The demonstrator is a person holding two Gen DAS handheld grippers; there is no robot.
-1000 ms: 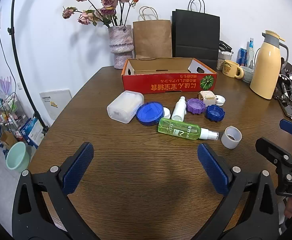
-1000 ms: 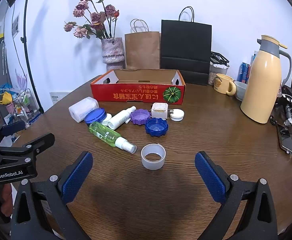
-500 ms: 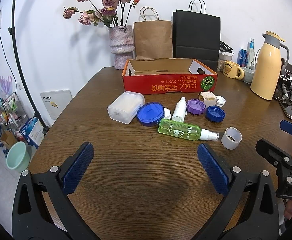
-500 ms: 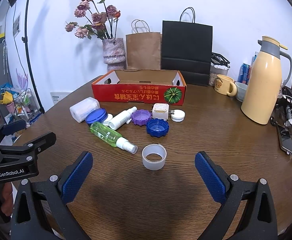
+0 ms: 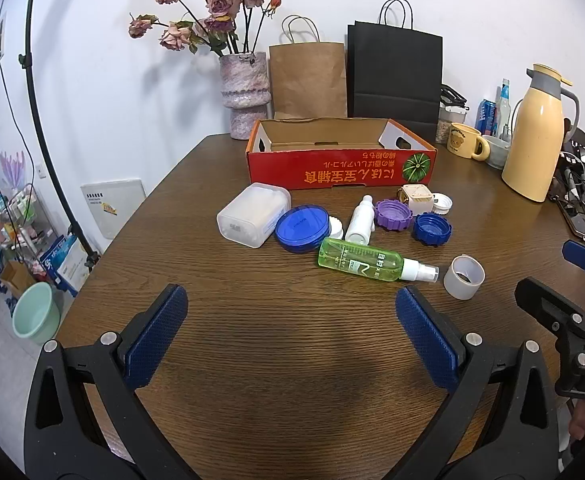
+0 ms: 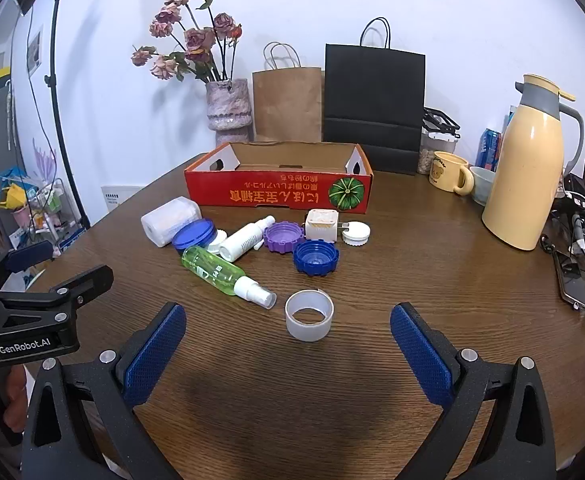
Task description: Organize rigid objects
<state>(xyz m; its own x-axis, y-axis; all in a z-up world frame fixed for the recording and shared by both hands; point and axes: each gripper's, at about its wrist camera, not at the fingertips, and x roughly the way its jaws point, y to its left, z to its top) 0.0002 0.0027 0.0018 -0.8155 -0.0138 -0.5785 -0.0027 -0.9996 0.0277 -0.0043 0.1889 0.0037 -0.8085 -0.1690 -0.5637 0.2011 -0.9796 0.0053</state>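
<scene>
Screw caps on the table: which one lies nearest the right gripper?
The dark blue ridged cap, lying open side up. It sits closer to the right gripper than the purple cap and the small white cap, which both lie nearer the red box.

Pretty bright, even indoor light, both views sharp. Heavy fisheye bending with black corners, soft shadows on the bench [image 5: 252,360] at lower center.
</scene>
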